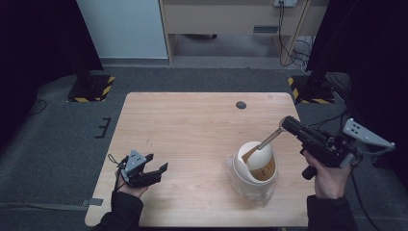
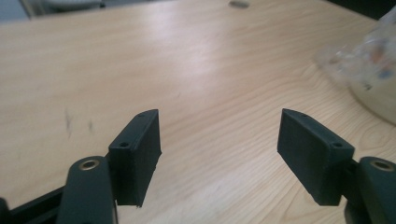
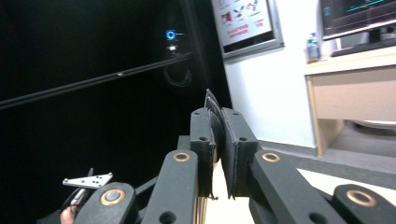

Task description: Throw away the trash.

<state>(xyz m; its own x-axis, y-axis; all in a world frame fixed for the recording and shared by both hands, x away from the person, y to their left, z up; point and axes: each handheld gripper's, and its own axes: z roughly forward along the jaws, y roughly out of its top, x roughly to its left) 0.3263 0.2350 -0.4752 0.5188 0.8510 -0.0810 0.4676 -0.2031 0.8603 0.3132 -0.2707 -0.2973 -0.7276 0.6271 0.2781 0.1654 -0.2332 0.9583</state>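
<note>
A white bowl (image 1: 255,161) with a brownish inside sits tilted on crumpled clear plastic (image 1: 250,187) at the near right of the wooden table. A wooden-handled spoon (image 1: 263,143) slants into it from the right.

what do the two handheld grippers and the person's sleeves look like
Both are black two-jaw tools: the left gripper and right gripper each carry a grey three-cornered plate with small holes. Jaws are flat black pads on arms with brass-coloured rivets. A thin cable trails from each. Sleeves are dark.
</note>
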